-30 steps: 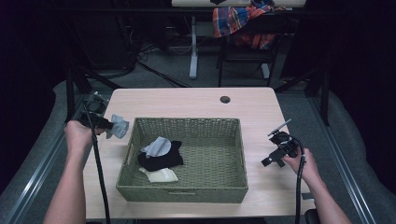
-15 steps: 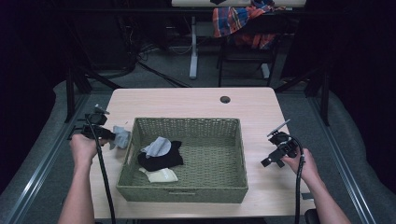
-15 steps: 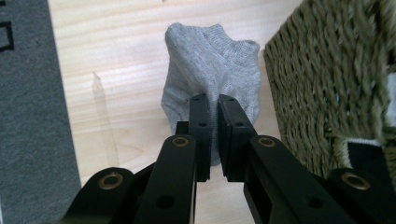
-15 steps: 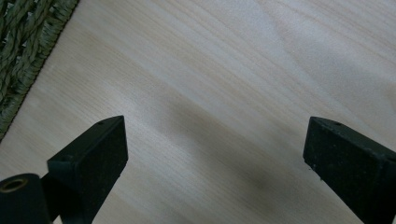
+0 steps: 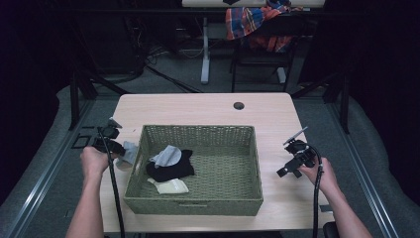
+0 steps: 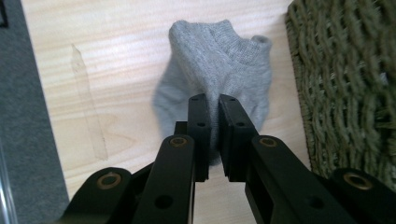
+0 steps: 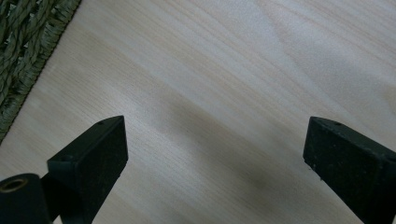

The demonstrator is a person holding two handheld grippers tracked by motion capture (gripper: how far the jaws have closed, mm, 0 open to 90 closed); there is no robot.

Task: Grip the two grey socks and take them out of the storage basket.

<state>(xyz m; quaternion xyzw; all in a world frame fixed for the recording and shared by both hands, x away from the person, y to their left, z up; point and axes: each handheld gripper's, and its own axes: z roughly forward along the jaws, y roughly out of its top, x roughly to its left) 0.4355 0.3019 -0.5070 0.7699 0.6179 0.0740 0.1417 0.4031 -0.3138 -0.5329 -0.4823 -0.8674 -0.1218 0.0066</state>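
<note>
- Left gripper [image 6: 213, 105]: jaws are clamped on a fold of the grey sock [image 6: 219, 70], held on the table [image 5: 208, 106] just outside the wicker basket [image 5: 193, 203] left wall.
- Right gripper [image 5: 292, 161]: jaws are held wide apart and empty, across the basket from the sock.

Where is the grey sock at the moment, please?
In the high view the grey sock lies on the table, just outside the basket's left wall, pinched in the left tool.
</note>
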